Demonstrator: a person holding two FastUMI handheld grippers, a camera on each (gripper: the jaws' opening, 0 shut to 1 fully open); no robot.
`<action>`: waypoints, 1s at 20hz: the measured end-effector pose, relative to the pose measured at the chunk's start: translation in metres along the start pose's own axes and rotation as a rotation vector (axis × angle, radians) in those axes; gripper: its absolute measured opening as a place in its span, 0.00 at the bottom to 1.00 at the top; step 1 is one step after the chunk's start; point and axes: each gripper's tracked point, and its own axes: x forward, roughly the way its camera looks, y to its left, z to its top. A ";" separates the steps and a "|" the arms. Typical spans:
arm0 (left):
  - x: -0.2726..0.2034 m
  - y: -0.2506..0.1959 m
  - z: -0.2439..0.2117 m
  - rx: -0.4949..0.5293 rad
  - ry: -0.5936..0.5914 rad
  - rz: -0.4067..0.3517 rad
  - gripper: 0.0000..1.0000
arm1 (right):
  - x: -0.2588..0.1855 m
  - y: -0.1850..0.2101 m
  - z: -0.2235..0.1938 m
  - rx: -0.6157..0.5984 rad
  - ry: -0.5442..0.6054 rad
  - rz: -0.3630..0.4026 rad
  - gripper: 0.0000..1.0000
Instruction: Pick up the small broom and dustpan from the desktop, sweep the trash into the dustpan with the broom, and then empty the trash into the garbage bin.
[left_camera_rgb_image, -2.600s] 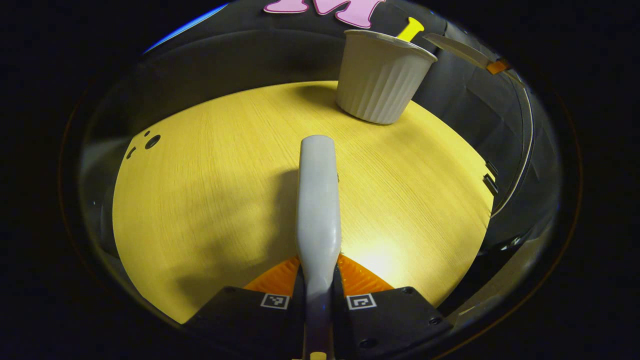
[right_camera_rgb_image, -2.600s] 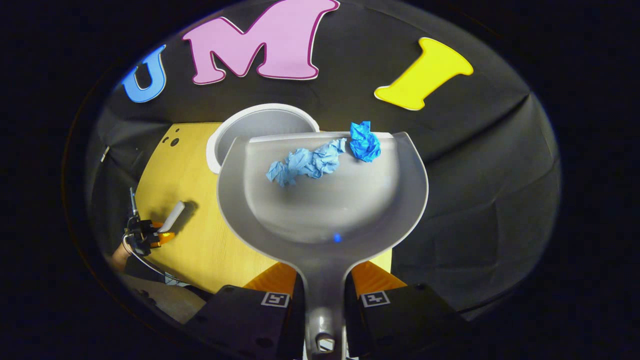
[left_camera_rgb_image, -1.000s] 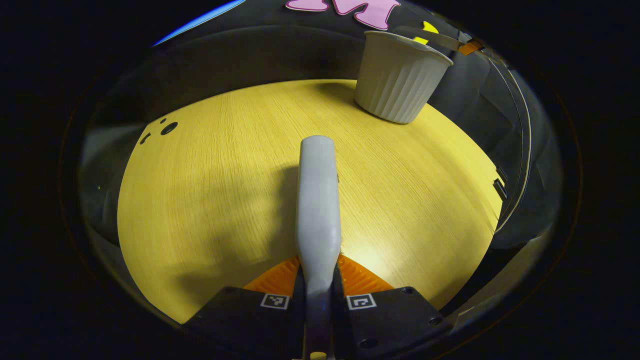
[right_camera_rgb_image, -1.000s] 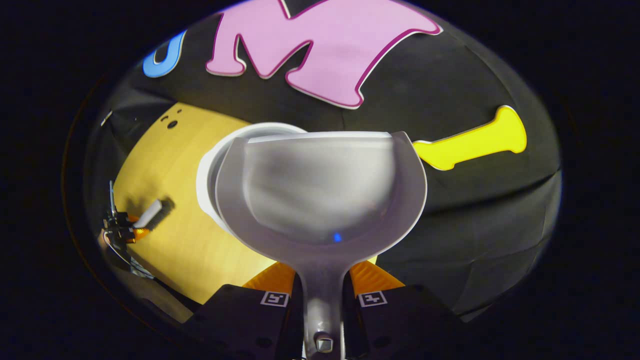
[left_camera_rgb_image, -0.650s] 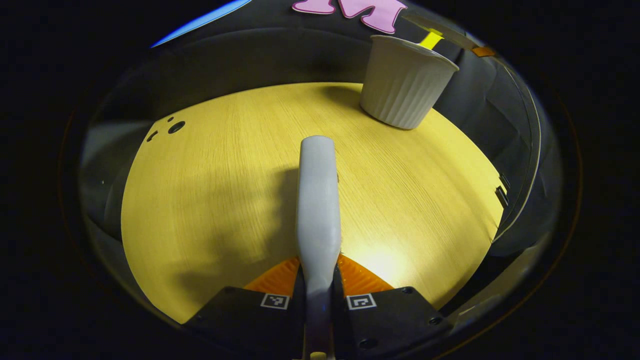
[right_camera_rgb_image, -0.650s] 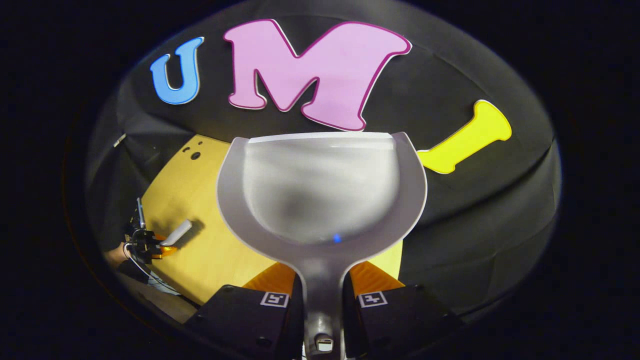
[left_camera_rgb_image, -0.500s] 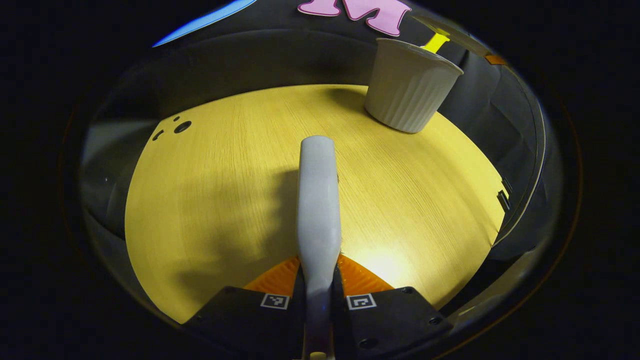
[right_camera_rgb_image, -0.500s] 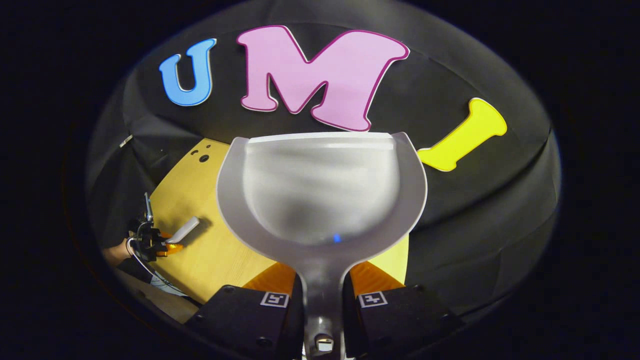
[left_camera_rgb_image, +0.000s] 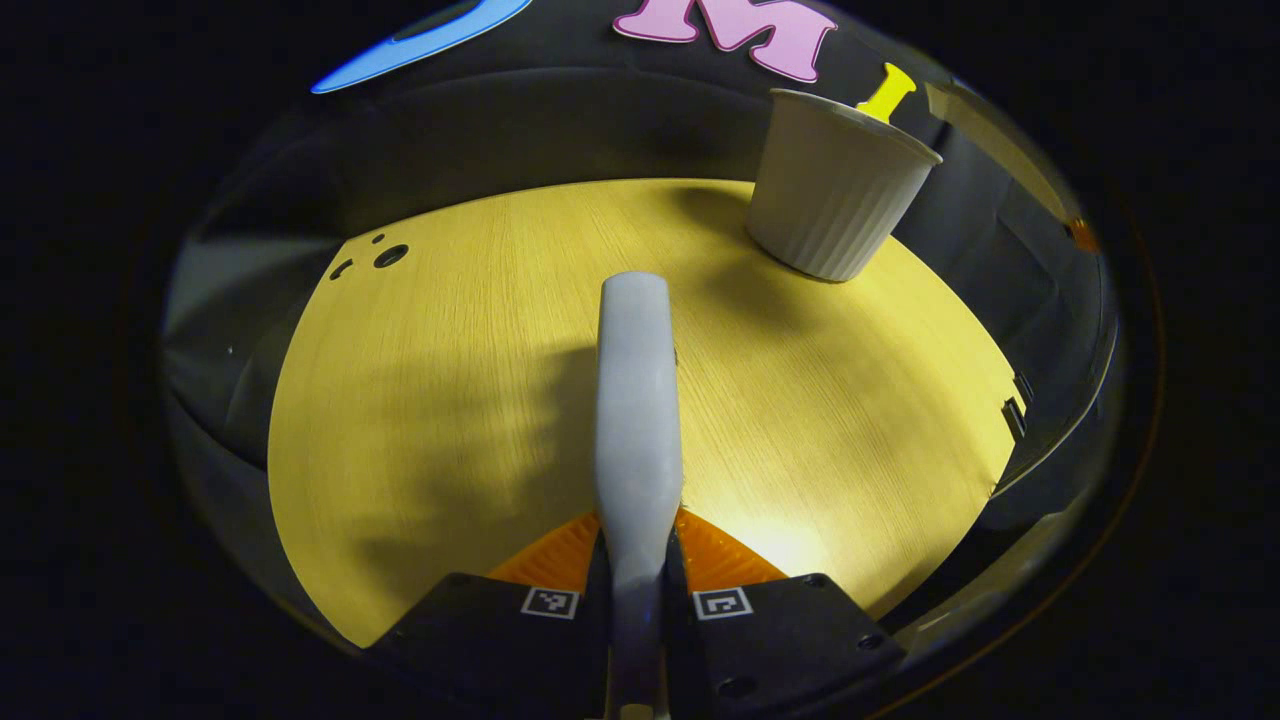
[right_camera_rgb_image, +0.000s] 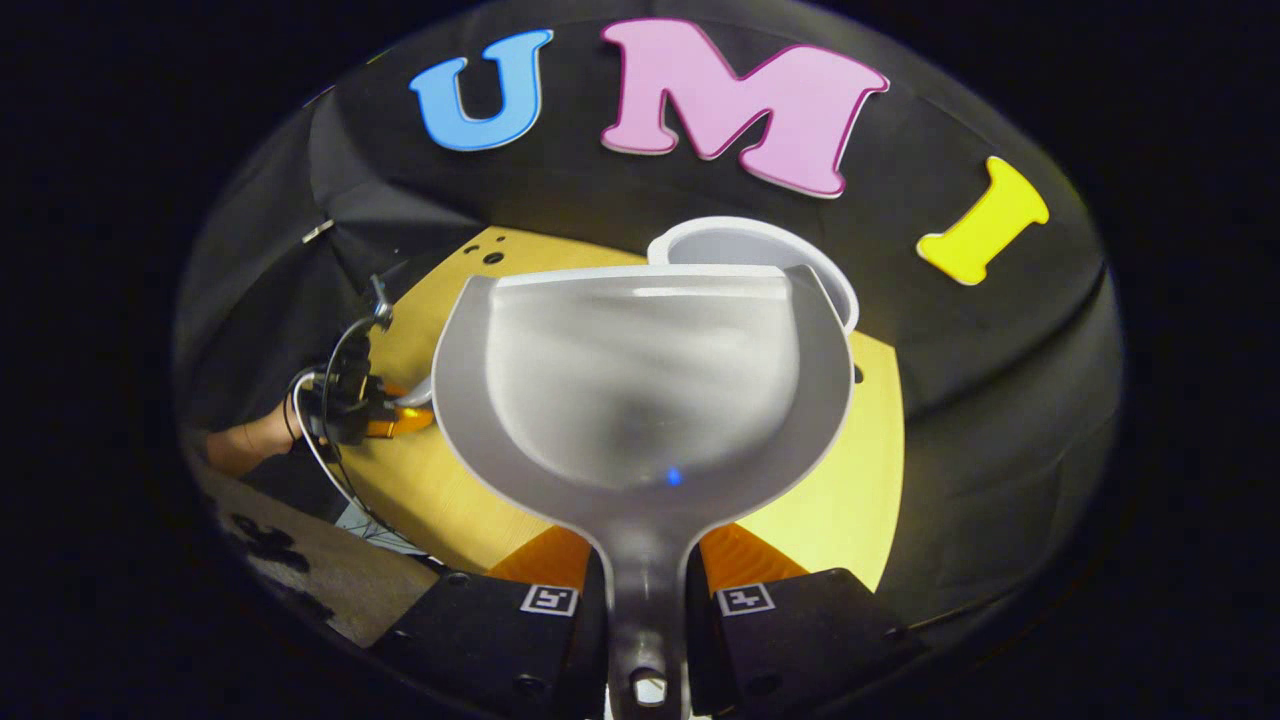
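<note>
My left gripper (left_camera_rgb_image: 636, 535) is shut on the pale grey broom handle (left_camera_rgb_image: 636, 400), which points forward low over the yellow desktop (left_camera_rgb_image: 450, 400). The white ribbed garbage bin (left_camera_rgb_image: 838, 190) stands at the desktop's far right. My right gripper (right_camera_rgb_image: 645, 560) is shut on the handle of the grey dustpan (right_camera_rgb_image: 640, 380), held above the desktop with nothing in its scoop. The bin's rim (right_camera_rgb_image: 750, 240) shows just behind the pan's far edge, to the right. In the right gripper view the left gripper (right_camera_rgb_image: 395, 418) and the hand (right_camera_rgb_image: 245, 445) holding it sit at the left, partly behind the pan.
Small holes (left_camera_rgb_image: 390, 256) mark the desktop's far left corner. The black cloth wall (right_camera_rgb_image: 900, 330) closes in behind and to the right of the desktop. A strip of floor (right_camera_rgb_image: 290, 570) lies below the desktop's near left edge.
The blue paper scraps that lay in the dustpan 2.6 s ago are gone from it. The pan has since swung back from the bin, over the desktop. The broom stays gripped.
</note>
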 end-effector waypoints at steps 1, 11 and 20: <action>0.000 -0.001 0.000 -0.004 0.001 0.002 0.28 | 0.008 0.008 -0.014 -0.005 0.017 0.009 0.35; 0.006 0.008 -0.006 -0.023 0.033 0.052 0.28 | 0.118 0.048 -0.110 -0.042 0.166 0.045 0.35; 0.020 0.006 -0.019 -0.002 0.083 0.084 0.27 | 0.170 0.062 -0.132 0.009 0.235 0.087 0.35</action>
